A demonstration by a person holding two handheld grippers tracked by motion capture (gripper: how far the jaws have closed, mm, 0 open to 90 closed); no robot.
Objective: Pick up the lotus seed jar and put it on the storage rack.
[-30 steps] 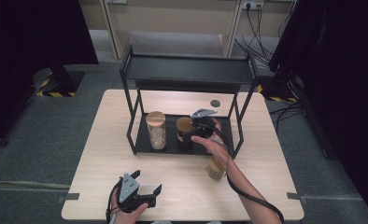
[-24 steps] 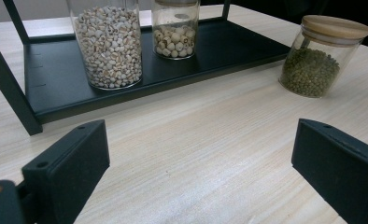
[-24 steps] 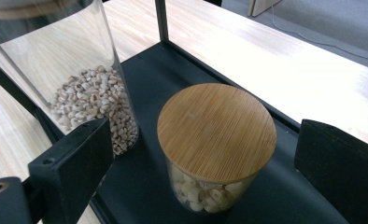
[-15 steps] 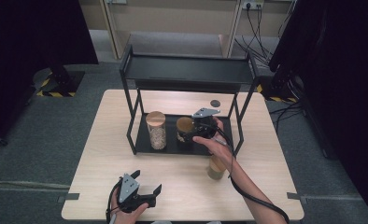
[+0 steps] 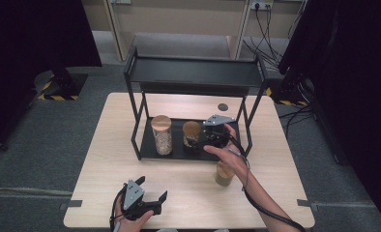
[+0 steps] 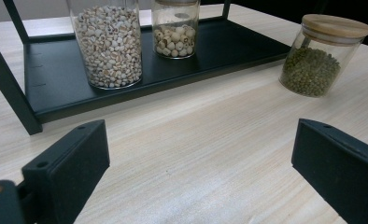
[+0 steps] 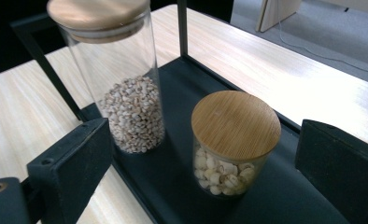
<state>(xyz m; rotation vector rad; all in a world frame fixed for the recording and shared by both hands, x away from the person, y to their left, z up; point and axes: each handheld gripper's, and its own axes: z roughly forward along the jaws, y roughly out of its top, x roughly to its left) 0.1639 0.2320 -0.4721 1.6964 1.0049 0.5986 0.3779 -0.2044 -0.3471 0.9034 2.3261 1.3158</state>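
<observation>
On the black rack's lower shelf (image 5: 176,150) stand a tall glass jar of pale grain (image 5: 161,135) (image 7: 126,88) and a short jar of pale round seeds (image 5: 191,134) (image 7: 232,140), both with wooden lids. My right gripper (image 5: 201,140) (image 7: 203,154) is open just in front of the short jar, its jaws wide on either side and touching nothing. A jar of green beans (image 5: 224,174) (image 6: 324,56) stands on the table in front of the rack. My left gripper (image 5: 153,188) (image 6: 201,158) is open and empty near the table's front edge.
The rack's upper shelf (image 5: 196,72) overhangs the jars, and its posts (image 5: 139,123) frame the lower shelf. A small dark disc (image 5: 222,107) lies on the table behind the rack. Bare wooden tabletop (image 5: 188,188) lies between the left gripper and the rack.
The right gripper has eased slightly back from the short jar toward the person. The left gripper has not moved.
</observation>
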